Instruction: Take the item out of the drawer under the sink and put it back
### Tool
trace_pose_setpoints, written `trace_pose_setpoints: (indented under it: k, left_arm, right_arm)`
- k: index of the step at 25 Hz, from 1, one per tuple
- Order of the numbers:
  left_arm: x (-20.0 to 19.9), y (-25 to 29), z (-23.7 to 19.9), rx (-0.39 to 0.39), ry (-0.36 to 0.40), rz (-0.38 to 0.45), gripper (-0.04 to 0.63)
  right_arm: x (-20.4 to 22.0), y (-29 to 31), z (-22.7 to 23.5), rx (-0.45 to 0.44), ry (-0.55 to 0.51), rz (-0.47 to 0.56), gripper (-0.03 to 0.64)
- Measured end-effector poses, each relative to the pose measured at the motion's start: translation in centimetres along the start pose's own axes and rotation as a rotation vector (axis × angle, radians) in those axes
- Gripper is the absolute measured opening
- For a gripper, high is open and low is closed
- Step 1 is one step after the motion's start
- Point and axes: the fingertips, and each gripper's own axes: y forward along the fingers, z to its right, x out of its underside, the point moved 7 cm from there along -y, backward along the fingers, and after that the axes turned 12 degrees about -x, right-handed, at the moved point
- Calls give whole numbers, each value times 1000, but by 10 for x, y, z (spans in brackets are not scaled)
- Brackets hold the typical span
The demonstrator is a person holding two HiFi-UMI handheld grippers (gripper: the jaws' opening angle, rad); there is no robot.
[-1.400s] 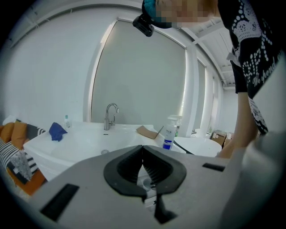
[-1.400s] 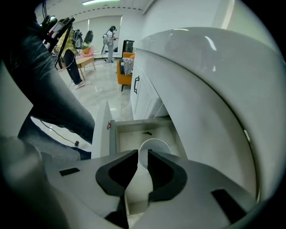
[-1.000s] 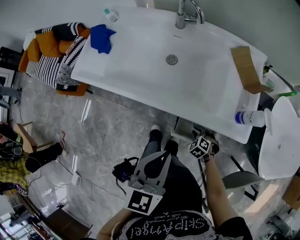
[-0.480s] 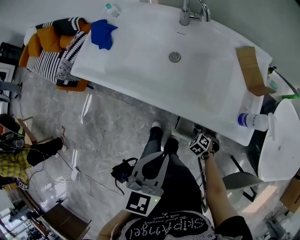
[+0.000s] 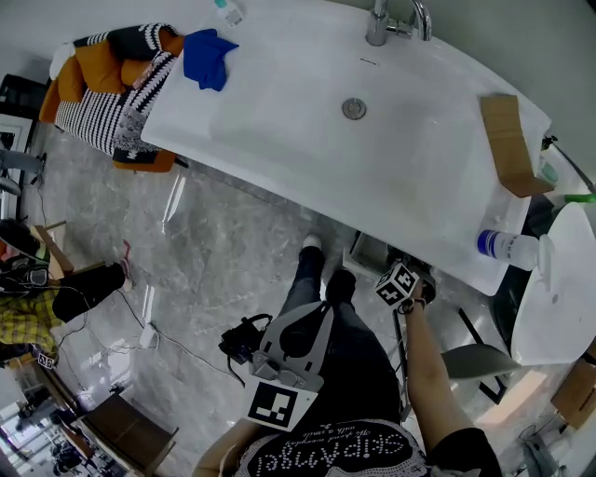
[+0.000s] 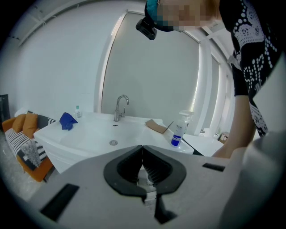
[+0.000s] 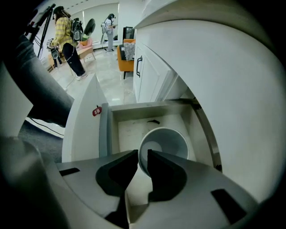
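Head view, left edge: blue cloth [image 5: 205, 58] lies on the far-left corner of the white sink [image 5: 279, 112]. The left gripper [image 6: 142, 150] is held out level in front of the person, well apart from the sink. Its jaws are brought together at the tips with nothing between them. Faucet [image 5: 391, 23] stands at the back of the basin. The right gripper [image 7: 142, 156] points steeply down below the sink's front edge, over the pulled-out drawer [image 7: 105, 129]. Its jaws are clamped on the near rim of a white cup [image 7: 167, 141], which is upright with its mouth up inside the drawer's outline. Cup bottom is possibly off the drawer floor; the view does not settle it. At the sink's right end are a cardboard piece [image 5: 510, 144] and a spray bottle [image 5: 507, 247].
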Motion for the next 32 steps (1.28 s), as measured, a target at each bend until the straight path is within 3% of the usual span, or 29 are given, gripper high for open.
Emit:
trace_pose_setpoints:
  k: [4,5,9,27,28,32]
  left_arm:
    - [0,2,1,-45,-110,31,5]
    - [1,2,1,-43,-107,29,5]
    - [5,1,3,7,25,-22,5]
    - [4,-9,7,39,18,34,5]
    - [3,-9,7,40,11,41,5]
    - [2,-10,8,14,-136,90,5]
  right_arm:
    - [0,1,3,-3,6,-7,72]
    - [0,1,4,-5,7,-7,72]
    - [0,2,5,-7,2,-11,33]
    - [1,-22,-13,32,-21,25,25]
    - [0,-24,-14,36,-20,29,25]
    - [-1,-31,-22,51,-15,49,25]
